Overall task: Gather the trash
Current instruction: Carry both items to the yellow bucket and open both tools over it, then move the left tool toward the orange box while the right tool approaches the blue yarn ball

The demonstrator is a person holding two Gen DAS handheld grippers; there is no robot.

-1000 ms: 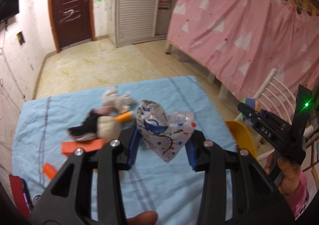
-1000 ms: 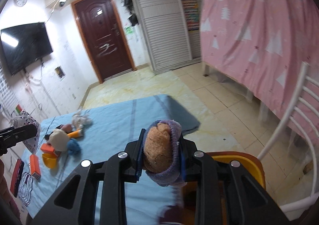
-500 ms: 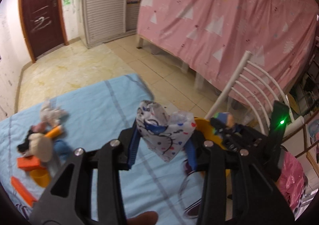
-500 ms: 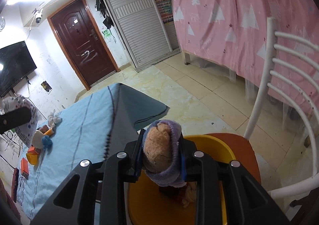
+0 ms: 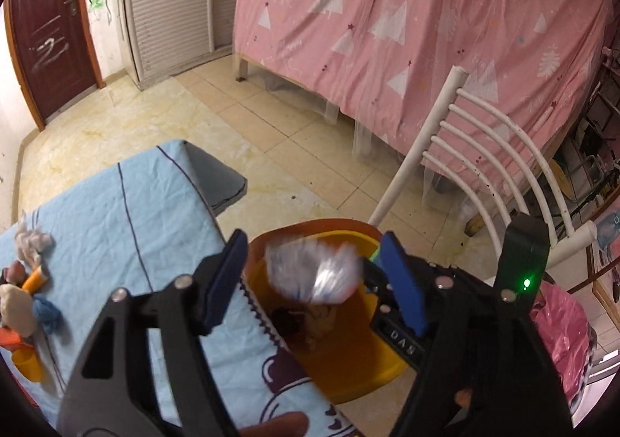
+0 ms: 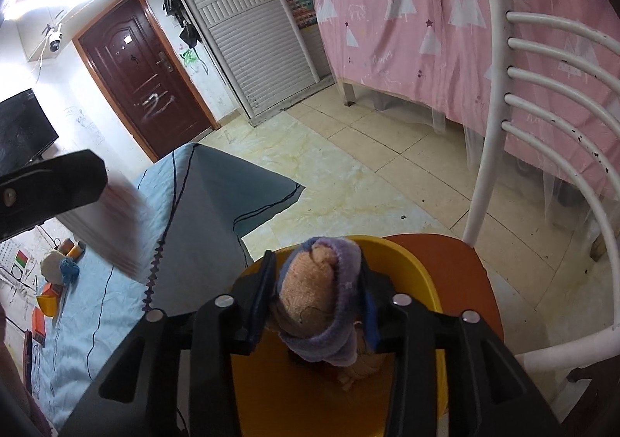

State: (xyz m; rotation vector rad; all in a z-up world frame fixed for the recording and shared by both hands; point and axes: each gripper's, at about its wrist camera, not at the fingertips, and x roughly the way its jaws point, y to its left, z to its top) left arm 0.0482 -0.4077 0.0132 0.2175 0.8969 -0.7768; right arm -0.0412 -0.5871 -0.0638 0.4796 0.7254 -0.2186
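A yellow bin (image 5: 348, 371) stands on an orange chair seat beside the blue-clothed table; it also shows in the right wrist view (image 6: 310, 398). My left gripper (image 5: 314, 282) is open above the bin, and the printed white wrapper (image 5: 316, 270) is a blur between its jaws, loose from both pads. The wrapper shows blurred in the right wrist view (image 6: 124, 227). My right gripper (image 6: 317, 305) is shut on a purple and tan sock ball (image 6: 321, 301) over the bin. Some trash lies in the bin's bottom (image 5: 306, 320).
Toys and scraps (image 5: 27, 301) lie on the blue cloth table (image 5: 116, 227) at the left. A white chair back (image 5: 476, 165) rises right of the bin. A pink curtain (image 5: 426, 30) hangs behind. Tiled floor lies beyond.
Both grippers have swung right from the table to above the yellow bin. My left gripper has opened and the printed wrapper has come free of its pads. My right gripper still holds the sock ball.
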